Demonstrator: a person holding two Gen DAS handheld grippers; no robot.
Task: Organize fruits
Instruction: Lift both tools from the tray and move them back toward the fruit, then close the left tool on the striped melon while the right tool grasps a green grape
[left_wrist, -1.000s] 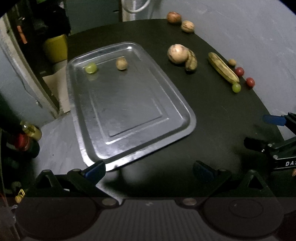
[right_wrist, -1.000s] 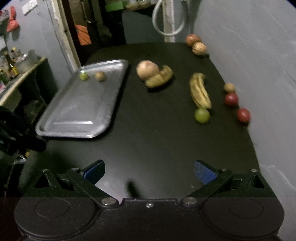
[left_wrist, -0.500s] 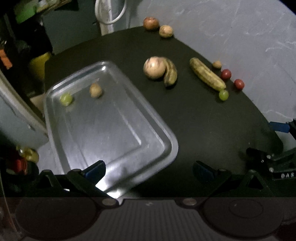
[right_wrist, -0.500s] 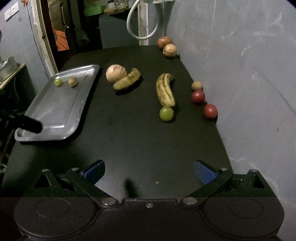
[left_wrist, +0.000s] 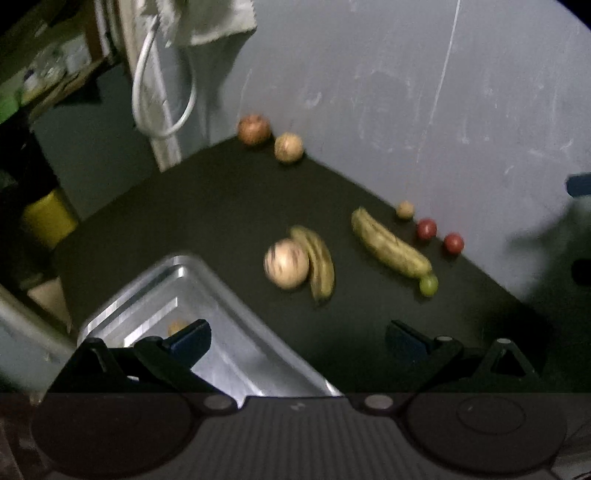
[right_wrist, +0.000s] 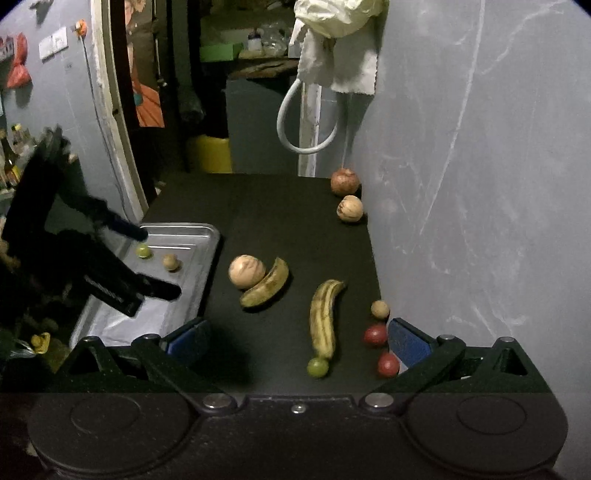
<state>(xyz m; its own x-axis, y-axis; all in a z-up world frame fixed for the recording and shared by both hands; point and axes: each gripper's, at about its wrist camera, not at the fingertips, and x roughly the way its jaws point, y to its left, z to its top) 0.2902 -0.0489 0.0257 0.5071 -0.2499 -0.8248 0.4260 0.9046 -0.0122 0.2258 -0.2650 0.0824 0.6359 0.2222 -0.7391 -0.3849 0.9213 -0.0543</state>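
While tray (left_wrist: 236, 354) slid nearer, left gripper (left_wrist: 295, 338) raised

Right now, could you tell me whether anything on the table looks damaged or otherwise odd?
Both bananas look past their best: the long banana and the shorter banana leaning on the round pale fruit are heavily browned and spotted. Only two small fruits sit in the metal tray; the rest lie scattered on the black table. Nothing is spilled.

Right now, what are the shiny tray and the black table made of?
The tray looks like bare metal, maybe aluminium or steel: silvery, with bright glints and pressed ridges. The table has a matte black top with hardly any reflection; painted wood or laminate, hard to tell.
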